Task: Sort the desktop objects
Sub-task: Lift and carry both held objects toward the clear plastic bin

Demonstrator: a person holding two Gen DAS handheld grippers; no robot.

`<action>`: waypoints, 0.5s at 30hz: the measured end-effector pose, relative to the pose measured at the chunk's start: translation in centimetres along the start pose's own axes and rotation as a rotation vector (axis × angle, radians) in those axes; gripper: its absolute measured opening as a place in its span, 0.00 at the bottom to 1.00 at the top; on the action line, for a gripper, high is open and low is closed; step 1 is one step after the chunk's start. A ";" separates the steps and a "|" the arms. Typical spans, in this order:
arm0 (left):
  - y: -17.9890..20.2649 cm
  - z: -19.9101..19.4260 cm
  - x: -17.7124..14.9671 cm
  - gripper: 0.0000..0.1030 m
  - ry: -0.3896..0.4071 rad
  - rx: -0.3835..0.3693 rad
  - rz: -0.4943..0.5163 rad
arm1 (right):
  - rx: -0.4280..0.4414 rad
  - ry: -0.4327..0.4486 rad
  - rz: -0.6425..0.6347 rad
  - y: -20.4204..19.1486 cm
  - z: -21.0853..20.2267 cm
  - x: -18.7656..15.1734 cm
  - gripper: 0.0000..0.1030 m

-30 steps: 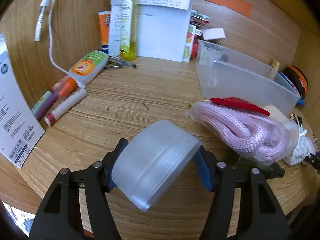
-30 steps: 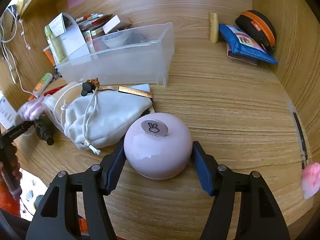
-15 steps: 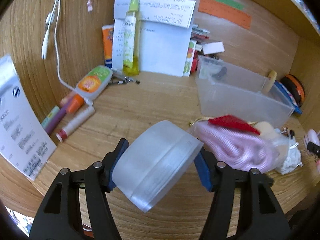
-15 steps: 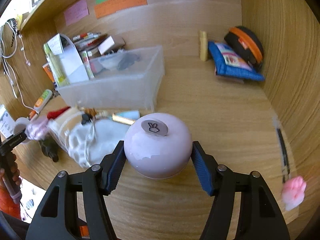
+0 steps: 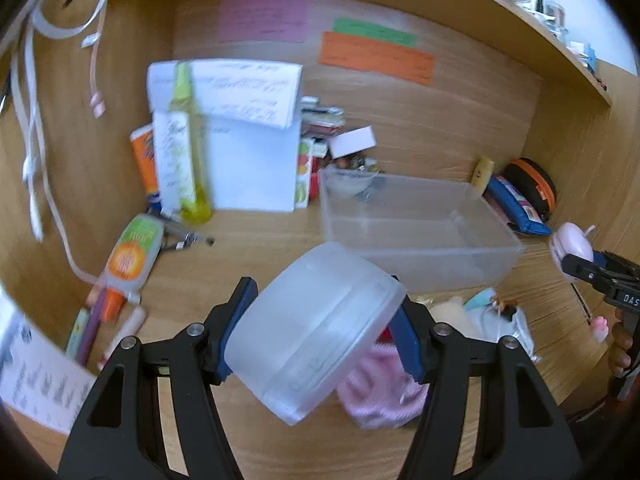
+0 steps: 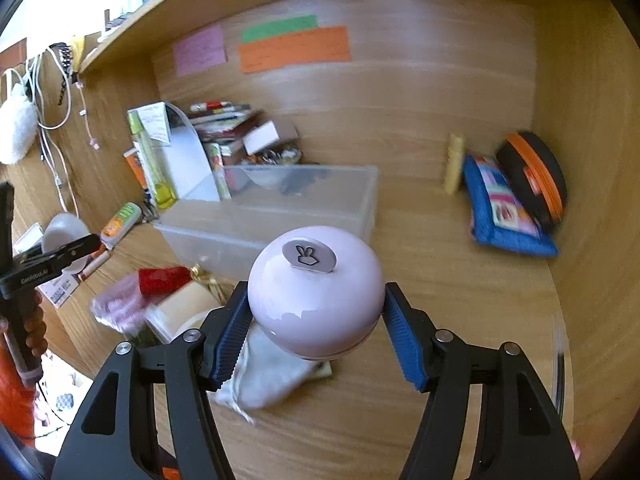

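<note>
My left gripper [image 5: 322, 330] is shut on a frosted round plastic container [image 5: 312, 328], held tilted well above the desk. My right gripper [image 6: 316, 322] is shut on a pink round object [image 6: 316, 296] with a grey bunny tab on top, also lifted. Each gripper shows in the other view: the right one with its pink load at the right edge [image 5: 596, 270], the left one at the left edge [image 6: 52, 258]. A clear plastic bin [image 5: 416, 232] stands on the desk ahead of both; it also shows in the right wrist view [image 6: 276, 216].
Below lie a pink rope bundle [image 5: 380, 392], a white drawstring pouch [image 6: 268, 376] and a red item [image 6: 162, 280]. Bottles, pens and a white paper stand [image 5: 240, 140] crowd the left back. A blue pouch [image 6: 504, 208] and black-orange case [image 6: 536, 172] sit at the right wall.
Both grippers have risen well above the desk with their loads, and the views now take in the back wall and shelf. The grips are unchanged.
</note>
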State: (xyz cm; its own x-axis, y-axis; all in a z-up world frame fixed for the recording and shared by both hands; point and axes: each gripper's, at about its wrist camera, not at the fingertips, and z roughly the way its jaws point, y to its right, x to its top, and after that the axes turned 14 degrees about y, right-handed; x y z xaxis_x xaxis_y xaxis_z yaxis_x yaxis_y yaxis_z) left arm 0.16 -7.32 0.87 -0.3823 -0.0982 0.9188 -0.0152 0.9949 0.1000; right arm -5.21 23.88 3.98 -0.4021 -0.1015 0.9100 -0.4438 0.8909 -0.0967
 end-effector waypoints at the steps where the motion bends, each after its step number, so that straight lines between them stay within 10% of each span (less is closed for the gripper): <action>1: 0.4 0.2 0.5 0.61 0.006 -0.001 0.016 | 0.006 0.005 -0.005 -0.2 0.2 0.4 0.59; 15: 2.2 6.4 2.4 0.51 -0.022 -0.122 0.052 | 0.104 -0.032 0.002 -1.7 6.9 3.2 0.59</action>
State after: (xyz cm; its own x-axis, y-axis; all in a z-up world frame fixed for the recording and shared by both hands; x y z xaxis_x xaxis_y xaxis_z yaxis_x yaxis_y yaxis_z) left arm -6.75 -5.23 0.85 -0.4002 -0.0444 0.9153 0.1169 0.9882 0.0991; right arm -11.26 19.04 4.28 -0.4275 -0.1151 0.8967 -0.5231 0.8405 -0.1415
